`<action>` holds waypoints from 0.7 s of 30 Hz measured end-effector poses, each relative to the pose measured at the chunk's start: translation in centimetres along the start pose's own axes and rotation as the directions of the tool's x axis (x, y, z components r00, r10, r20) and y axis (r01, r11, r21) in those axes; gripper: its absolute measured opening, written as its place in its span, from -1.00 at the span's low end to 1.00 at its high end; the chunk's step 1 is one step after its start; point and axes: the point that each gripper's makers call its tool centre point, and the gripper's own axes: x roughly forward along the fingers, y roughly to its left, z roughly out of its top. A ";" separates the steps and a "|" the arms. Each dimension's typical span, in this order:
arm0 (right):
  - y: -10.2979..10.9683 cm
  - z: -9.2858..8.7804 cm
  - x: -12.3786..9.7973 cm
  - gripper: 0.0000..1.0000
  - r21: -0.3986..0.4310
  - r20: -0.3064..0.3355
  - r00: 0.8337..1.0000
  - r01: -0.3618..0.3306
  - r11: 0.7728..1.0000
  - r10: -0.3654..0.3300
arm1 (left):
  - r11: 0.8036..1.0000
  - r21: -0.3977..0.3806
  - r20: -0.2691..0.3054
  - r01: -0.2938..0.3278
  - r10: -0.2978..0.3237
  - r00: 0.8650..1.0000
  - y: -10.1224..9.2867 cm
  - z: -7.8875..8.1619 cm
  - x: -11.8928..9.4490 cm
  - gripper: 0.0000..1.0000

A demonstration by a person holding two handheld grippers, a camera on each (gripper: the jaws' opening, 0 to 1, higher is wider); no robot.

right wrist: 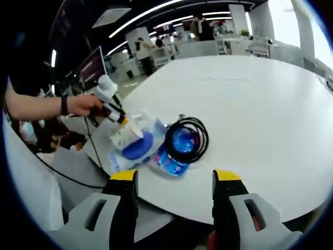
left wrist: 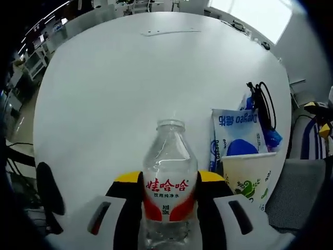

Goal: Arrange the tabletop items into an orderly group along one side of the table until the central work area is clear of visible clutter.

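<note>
A clear water bottle (left wrist: 169,177) with a red label stands upright between the yellow-tipped jaws of my left gripper (left wrist: 170,179), which is shut on it near the table's edge. Just to its right stands a white paper cup (left wrist: 245,174) with a green print. Behind the cup lie a blue-and-white packet (left wrist: 237,127) and a coiled black cable (left wrist: 264,104). In the right gripper view, my right gripper (right wrist: 175,179) is open and holds nothing, hovering off the table edge. Beyond it lie the cable coil (right wrist: 188,138), blue packets (right wrist: 169,161) and the cup (right wrist: 126,136). A hand holds the left gripper (right wrist: 110,108) above the cup.
The round white table (left wrist: 156,83) stretches away bare, apart from a thin strip (left wrist: 169,32) near its far side. A grey chair seat (left wrist: 297,195) sits off the edge by the cup. Desks and chairs fill the office behind (right wrist: 171,47).
</note>
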 end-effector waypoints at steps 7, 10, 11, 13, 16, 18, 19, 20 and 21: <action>0.2 0.2 0.3 0.12 -0.006 -0.001 1.000 -0.010 1.000 0.010 | 1.000 -0.016 0.028 -0.012 0.012 1.000 0.2 0.1 -0.7 -0.22; 0.3 0.3 0.3 0.12 -0.008 0.001 1.000 -0.015 1.000 0.015 | 1.000 -0.016 0.047 -0.019 0.019 0.999 0.3 0.2 -1.1 -0.22; 0.4 0.3 0.4 0.12 -0.008 0.001 1.000 -0.017 1.000 0.017 | 1.000 -0.015 0.055 -0.022 0.023 0.998 0.3 0.3 -1.2 -0.22; 0.4 0.3 0.4 0.11 -0.013 0.000 1.000 -0.018 1.000 0.018 | 0.999 -0.013 0.077 -0.032 0.033 0.996 0.5 0.4 -1.4 -0.22; 0.3 0.4 0.4 0.11 -0.013 0.005 1.000 -0.020 1.000 0.020 | 0.999 -0.017 0.098 -0.048 0.050 0.994 0.8 0.4 -1.8 -0.22; 0.3 0.6 0.4 0.11 -0.013 0.010 1.000 -0.019 1.000 0.020 | 0.998 -0.020 0.110 -0.060 0.062 0.992 1.0 0.4 -2.1 -0.22; 0.3 0.6 0.4 0.11 -0.012 0.011 1.000 -0.021 1.000 0.021 | 0.998 -0.021 0.115 -0.064 0.066 0.991 1.1 0.4 -2.2 -0.22; 0.3 0.6 0.4 0.11 -0.012 0.011 1.000 -0.021 1.000 0.021 | 0.998 -0.024 0.118 -0.066 0.068 0.991 1.2 0.4 -2.3 -0.23; 0.2 0.6 0.4 0.11 -0.013 0.012 1.000 -0.021 1.000 0.021 | 0.997 -0.029 0.125 -0.069 0.072 0.990 1.2 0.4 -2.5 -0.23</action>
